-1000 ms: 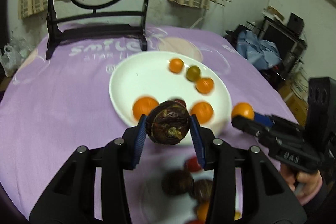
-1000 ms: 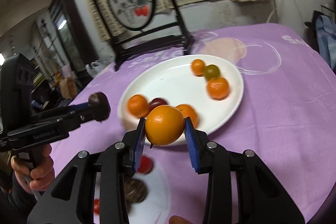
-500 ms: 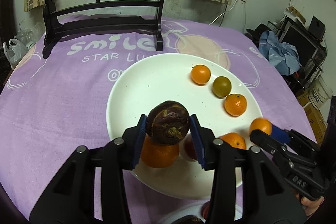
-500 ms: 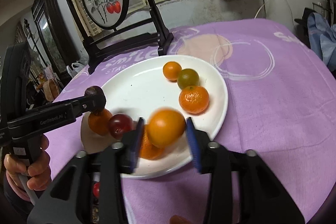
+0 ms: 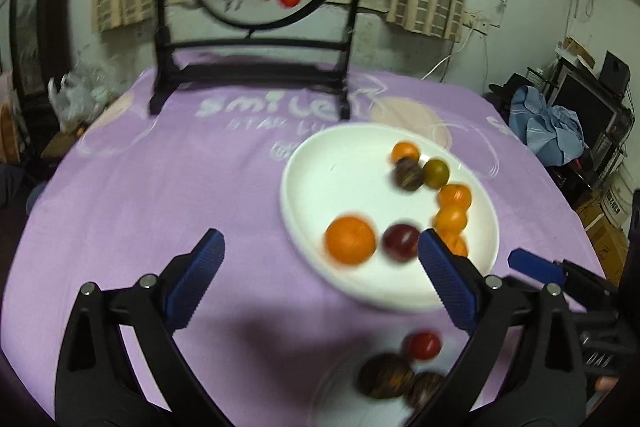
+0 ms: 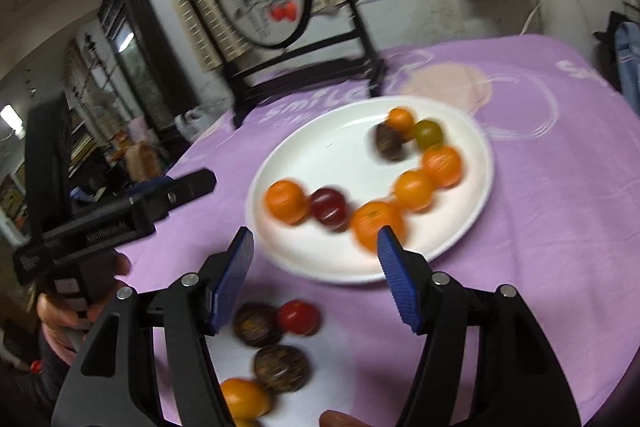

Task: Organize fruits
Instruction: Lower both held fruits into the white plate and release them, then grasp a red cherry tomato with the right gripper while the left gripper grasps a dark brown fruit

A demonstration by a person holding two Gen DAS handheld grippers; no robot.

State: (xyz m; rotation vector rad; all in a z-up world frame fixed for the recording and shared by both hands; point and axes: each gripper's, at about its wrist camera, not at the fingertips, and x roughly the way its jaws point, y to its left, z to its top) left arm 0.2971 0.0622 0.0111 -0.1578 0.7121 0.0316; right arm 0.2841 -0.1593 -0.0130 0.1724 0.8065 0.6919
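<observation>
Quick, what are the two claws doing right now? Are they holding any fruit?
Left claw: open, holding nothing.
Right claw: open, holding nothing; the fruit sits on the white plate.

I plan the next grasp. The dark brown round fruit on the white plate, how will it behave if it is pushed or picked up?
The dark brown fruit looks round, so a push would probably roll it against the small orange beside it. Its skin seems rough, likely not slippery. The white plate has a low rim, which may stop it.

Oranges [image 6: 414, 190], plum [image 6: 328, 207], dark fruit [image 6: 389, 142] on white plate [image 6: 316, 155]
</observation>
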